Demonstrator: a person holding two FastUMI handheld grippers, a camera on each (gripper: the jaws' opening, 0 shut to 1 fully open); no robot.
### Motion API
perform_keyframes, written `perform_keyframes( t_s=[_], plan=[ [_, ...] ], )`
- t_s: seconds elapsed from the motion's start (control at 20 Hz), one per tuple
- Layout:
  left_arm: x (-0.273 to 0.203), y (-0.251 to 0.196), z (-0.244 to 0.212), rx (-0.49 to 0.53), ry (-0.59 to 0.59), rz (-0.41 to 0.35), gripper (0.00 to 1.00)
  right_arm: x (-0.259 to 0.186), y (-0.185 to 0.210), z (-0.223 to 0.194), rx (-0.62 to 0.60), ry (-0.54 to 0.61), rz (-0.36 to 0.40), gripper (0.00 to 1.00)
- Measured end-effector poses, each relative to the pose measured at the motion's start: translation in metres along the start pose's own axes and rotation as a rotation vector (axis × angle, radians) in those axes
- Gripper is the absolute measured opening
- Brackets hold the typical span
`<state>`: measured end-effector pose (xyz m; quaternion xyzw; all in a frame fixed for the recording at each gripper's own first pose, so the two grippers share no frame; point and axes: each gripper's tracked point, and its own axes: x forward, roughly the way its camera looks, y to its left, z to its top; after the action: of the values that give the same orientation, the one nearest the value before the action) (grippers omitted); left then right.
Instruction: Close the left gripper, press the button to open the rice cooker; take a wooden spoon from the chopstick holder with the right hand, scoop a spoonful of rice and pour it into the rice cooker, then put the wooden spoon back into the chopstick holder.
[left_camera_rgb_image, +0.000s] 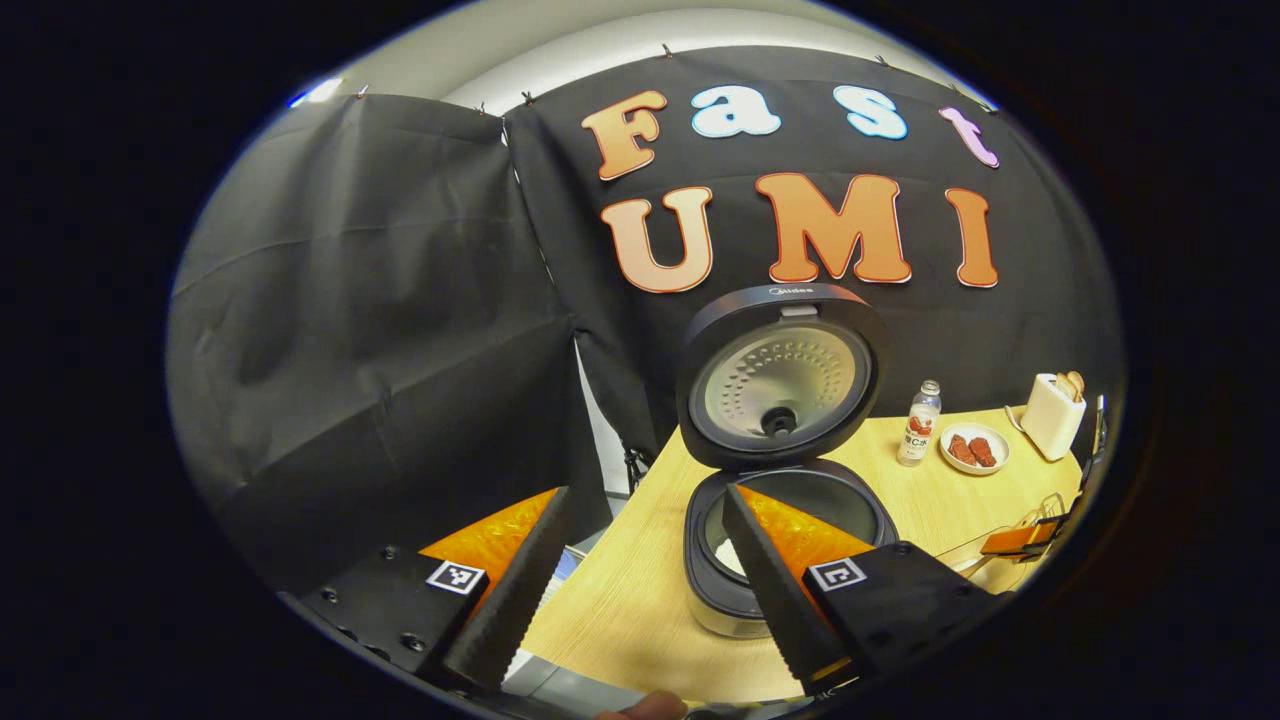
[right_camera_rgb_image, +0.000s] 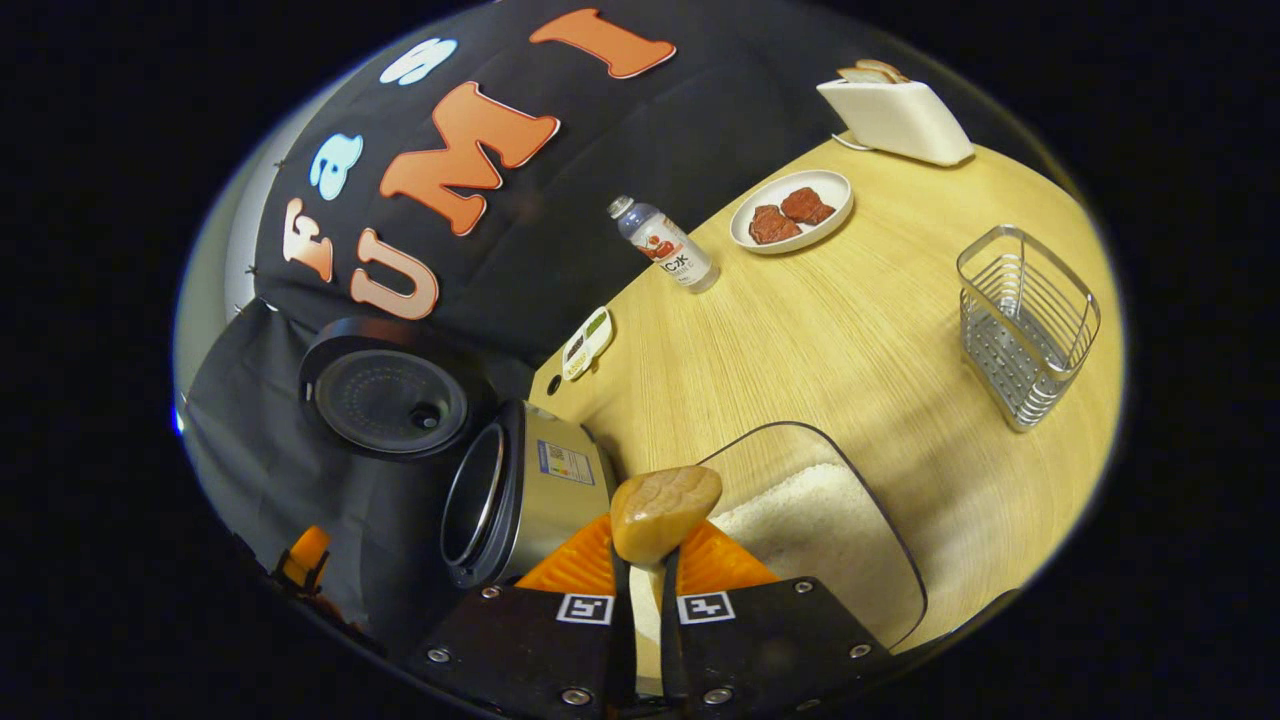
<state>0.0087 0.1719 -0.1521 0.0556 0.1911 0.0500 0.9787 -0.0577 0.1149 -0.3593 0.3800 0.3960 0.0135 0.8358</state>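
My right tool (right_camera_rgb_image: 640, 590) grips the wooden spoon (right_camera_rgb_image: 664, 512); my left tool (left_camera_rgb_image: 640, 590) is wide, facing the open rice cooker (left_camera_rgb_image: 780, 480).

We see a staged kitchen corner inside a booth: black cloth (left_camera_rgb_image: 380, 330) hangs as walls around a light wooden desk (right_camera_rgb_image: 850, 330). On it stand kitchen things: an open rice cooker (left_camera_rgb_image: 780, 470), a white toaster (right_camera_rgb_image: 895, 115) with bread in its slots, a plate (right_camera_rgb_image: 792, 212) of brown food, a drink bottle (right_camera_rgb_image: 665, 245), a wire chopstick holder (right_camera_rgb_image: 1025, 325) and a clear container of rice (right_camera_rgb_image: 820, 530).
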Motion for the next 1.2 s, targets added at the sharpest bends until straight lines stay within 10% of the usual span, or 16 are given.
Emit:
perform_keyframes(
  t_s=[1.2],
  plan=[
    [-0.014, -0.057, 0.026, -0.014, -0.042, -0.012, 1.0, -0.059, -0.001, 0.093, 0.491, -0.038, 0.35, 0.09]
  ],
)
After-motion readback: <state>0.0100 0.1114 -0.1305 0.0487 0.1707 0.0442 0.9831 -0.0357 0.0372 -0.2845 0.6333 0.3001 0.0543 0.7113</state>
